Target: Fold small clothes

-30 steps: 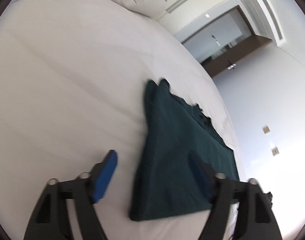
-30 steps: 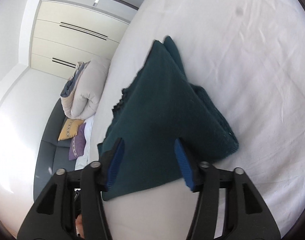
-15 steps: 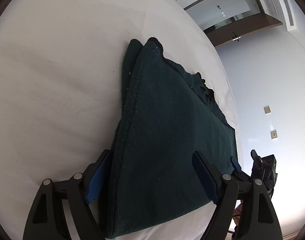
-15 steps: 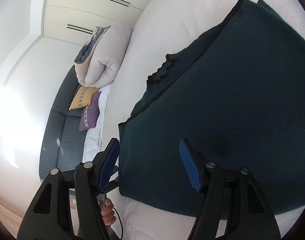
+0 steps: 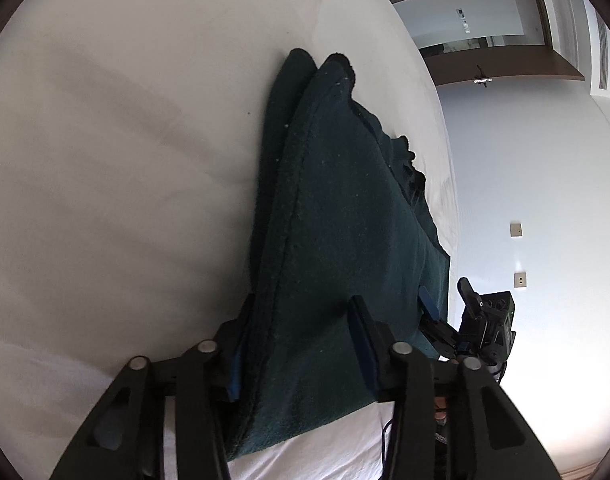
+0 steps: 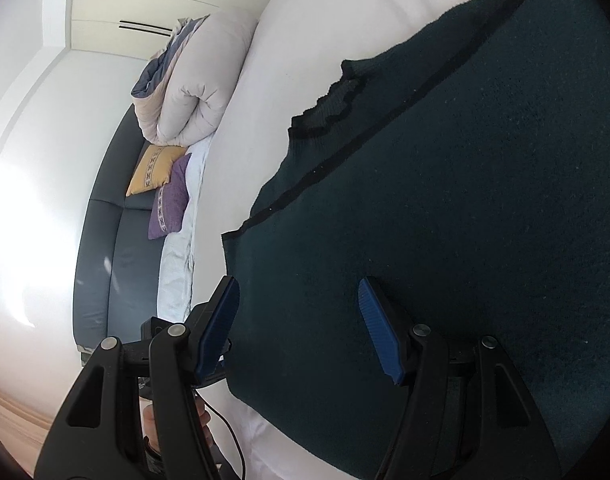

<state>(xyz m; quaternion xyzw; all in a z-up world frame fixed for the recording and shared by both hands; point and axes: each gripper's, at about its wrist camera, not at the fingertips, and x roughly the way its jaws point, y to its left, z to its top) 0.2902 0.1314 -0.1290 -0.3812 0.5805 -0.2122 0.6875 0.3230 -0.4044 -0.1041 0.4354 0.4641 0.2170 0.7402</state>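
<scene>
while the dark green knitted garment (image 5: 345, 220) lies folded on the white bed sheet (image 5: 125, 160), long axis running to frame top, left gripper (image 5: 301, 344) has just been closing, clamped on its near left edge; right gripper (image 6: 301, 328) apart, straddling near hem, lower centre.

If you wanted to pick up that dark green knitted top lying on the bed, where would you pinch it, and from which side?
Judging by how it lies, take the dark green top at its near hem corners, coming in low from the bed's near edge. There the layers stack flat and the edge overhangs slightly, so one jaw can slip under. The left gripper has just been closing there, fabric between its jaws.
</scene>
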